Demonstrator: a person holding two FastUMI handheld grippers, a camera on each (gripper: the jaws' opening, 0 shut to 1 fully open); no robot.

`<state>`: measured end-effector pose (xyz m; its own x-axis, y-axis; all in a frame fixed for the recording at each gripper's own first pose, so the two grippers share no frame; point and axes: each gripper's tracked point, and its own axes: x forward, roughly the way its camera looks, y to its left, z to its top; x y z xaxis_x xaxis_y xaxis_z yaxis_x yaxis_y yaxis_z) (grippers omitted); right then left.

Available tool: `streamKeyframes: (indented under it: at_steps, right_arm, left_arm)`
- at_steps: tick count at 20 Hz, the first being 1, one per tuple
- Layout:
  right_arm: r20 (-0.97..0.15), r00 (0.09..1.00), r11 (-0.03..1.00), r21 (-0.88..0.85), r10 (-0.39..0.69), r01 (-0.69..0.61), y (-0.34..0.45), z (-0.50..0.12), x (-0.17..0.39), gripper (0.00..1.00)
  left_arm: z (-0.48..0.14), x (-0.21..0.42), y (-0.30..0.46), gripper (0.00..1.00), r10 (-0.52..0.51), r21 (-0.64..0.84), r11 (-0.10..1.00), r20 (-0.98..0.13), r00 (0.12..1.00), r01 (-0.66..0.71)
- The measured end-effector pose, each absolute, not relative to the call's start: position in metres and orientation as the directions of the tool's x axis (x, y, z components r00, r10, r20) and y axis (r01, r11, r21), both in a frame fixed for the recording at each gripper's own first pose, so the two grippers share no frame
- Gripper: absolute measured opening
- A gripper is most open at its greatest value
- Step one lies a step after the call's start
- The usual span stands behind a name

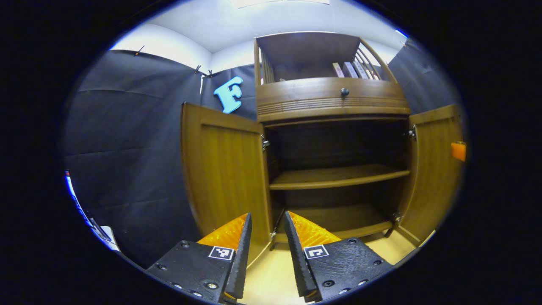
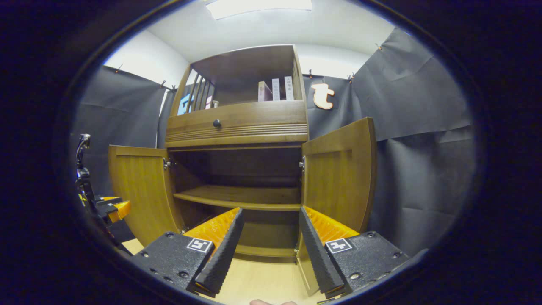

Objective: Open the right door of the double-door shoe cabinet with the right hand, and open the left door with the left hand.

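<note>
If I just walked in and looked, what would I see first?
You'd see the wooden shoe cabinet straight ahead with both doors swung wide: the left door and the right door stand out to the sides. Inside, one shelf runs across the dark middle with nothing on it. Up top, a few books stand above a drawer with a round knob.

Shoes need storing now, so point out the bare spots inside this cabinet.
Both doors stand open. The middle shelf is bare between the two side walls, and so is the bottom shelf beneath it. The top cubby is crowded: books stand at its right end.
</note>
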<state>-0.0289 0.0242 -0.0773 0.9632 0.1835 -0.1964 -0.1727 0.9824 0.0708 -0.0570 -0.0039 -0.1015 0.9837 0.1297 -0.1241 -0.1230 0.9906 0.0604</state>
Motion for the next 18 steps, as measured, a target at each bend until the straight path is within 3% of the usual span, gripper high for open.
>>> streamKeyframes:
  at_steps: [1,2,6,8,9,10,11,13,15,16,18]
  right_arm:
    - [-0.19,0.964,0.982,0.074,0.184,-0.173,0.022,-0.076,-0.027,0.87]
    - [-0.186,0.965,0.982,0.076,0.186,-0.174,0.021,-0.076,-0.025,0.83]
    - [-0.17,0.965,0.978,0.085,0.202,-0.19,0.015,-0.073,-0.019,0.83]
    - [-0.166,0.964,0.977,0.079,0.209,-0.199,0.012,-0.073,-0.018,0.83]
    - [-0.156,0.965,0.977,0.061,0.211,-0.203,0.008,-0.071,-0.018,0.83]
    - [-0.142,0.968,0.978,0.043,0.208,-0.204,0.003,-0.066,-0.018,0.83]
    - [-0.125,0.97,0.978,0.028,0.208,-0.206,0.0,-0.059,-0.016,0.83]
    - [-0.111,0.968,0.974,0.031,0.226,-0.224,0.0,-0.051,-0.015,0.87]
    - [-0.106,0.963,0.969,0.043,0.248,-0.245,0.0,-0.042,-0.014,0.83]
    - [-0.101,0.962,0.967,0.048,0.252,-0.249,-0.001,-0.036,-0.012,0.87]
    - [-0.094,0.962,0.966,0.052,0.256,-0.252,-0.002,-0.025,-0.008,0.83]
  left_arm:
    - [-0.089,-0.054,-0.011,0.49,0.117,0.049,0.992,-0.099,0.988,-0.112]
    - [-0.077,-0.051,-0.016,0.44,0.106,0.04,0.994,-0.075,0.991,-0.104]
    - [-0.044,-0.043,-0.038,0.8,0.071,0.032,0.997,-0.013,0.997,-0.07]
    - [-0.033,-0.042,-0.047,0.75,0.063,0.038,0.997,0.005,0.998,-0.063]
    - [-0.029,-0.043,-0.053,0.85,0.058,0.039,0.998,0.008,0.998,-0.059]
    - [-0.026,-0.042,-0.058,0.71,0.057,0.037,0.998,0.011,0.998,-0.057]
    - [-0.022,-0.045,-0.064,0.94,0.056,0.032,0.998,0.014,0.998,-0.056]
    - [-0.013,-0.048,-0.073,0.96,0.059,0.027,0.998,0.023,0.998,-0.059]
    - [-0.003,-0.051,-0.083,0.99,0.059,0.027,0.998,0.035,0.998,-0.06]
    - [0.003,-0.052,-0.086,0.89,0.058,0.024,0.998,0.042,0.997,-0.059]
    - [0.014,-0.053,-0.093,1.0,0.052,0.012,0.999,0.053,0.997,-0.052]
